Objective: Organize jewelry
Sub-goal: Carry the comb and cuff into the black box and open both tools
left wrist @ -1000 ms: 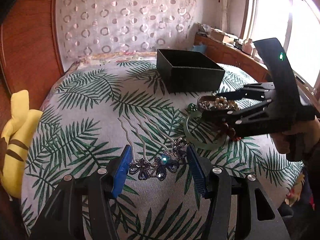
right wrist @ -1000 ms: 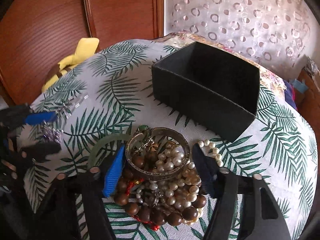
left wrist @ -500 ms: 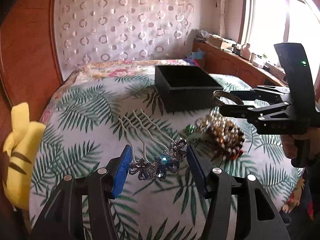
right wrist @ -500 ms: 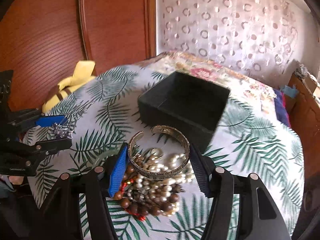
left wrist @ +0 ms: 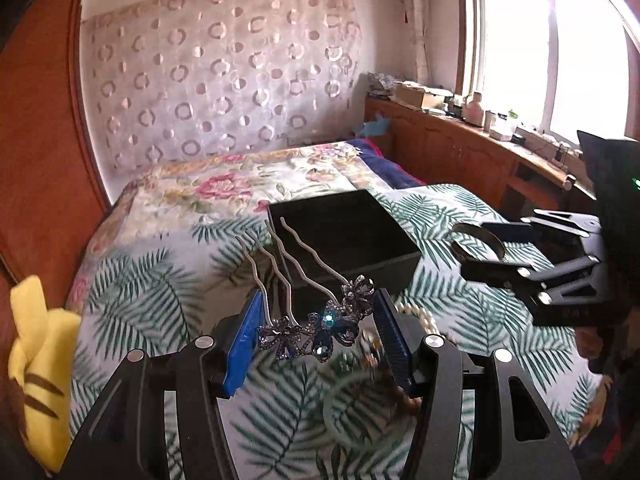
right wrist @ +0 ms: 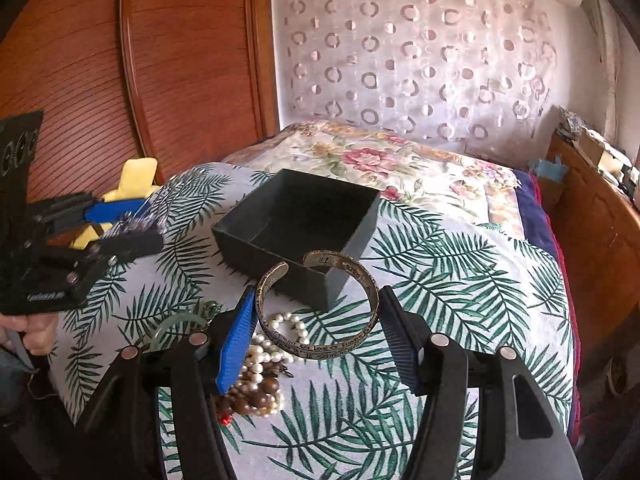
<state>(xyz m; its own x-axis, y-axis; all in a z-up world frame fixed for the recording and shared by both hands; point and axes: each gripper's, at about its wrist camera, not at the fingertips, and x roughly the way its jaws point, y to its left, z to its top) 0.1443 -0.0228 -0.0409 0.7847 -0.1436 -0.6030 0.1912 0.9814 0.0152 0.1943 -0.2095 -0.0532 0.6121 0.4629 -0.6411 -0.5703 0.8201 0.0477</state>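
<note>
Both lifted short of the open black box (right wrist: 296, 236): left gripper (left wrist: 316, 332) pinches a blue-jewelled silver hair comb (left wrist: 316, 330), right gripper (right wrist: 316, 320) an engraved brass cuff (right wrist: 320, 312); tines could snag the rim, cuff could slip.

Before me lay a bed (left wrist: 160, 280) under a palm-leaf cover; a wooden headboard (right wrist: 188, 60), a circle-patterned curtain (left wrist: 224, 80), and a bright window (left wrist: 560, 60) over a cluttered wooden cabinet (left wrist: 460, 148) surrounded it.

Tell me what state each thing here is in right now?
Left claw: shut on the hair comb, lifted.
Right claw: shut on the cuff bracelet, lifted.
Black box: open, looks empty.
Pearl and bead strands: heaped on the leaf-print cloth.
</note>
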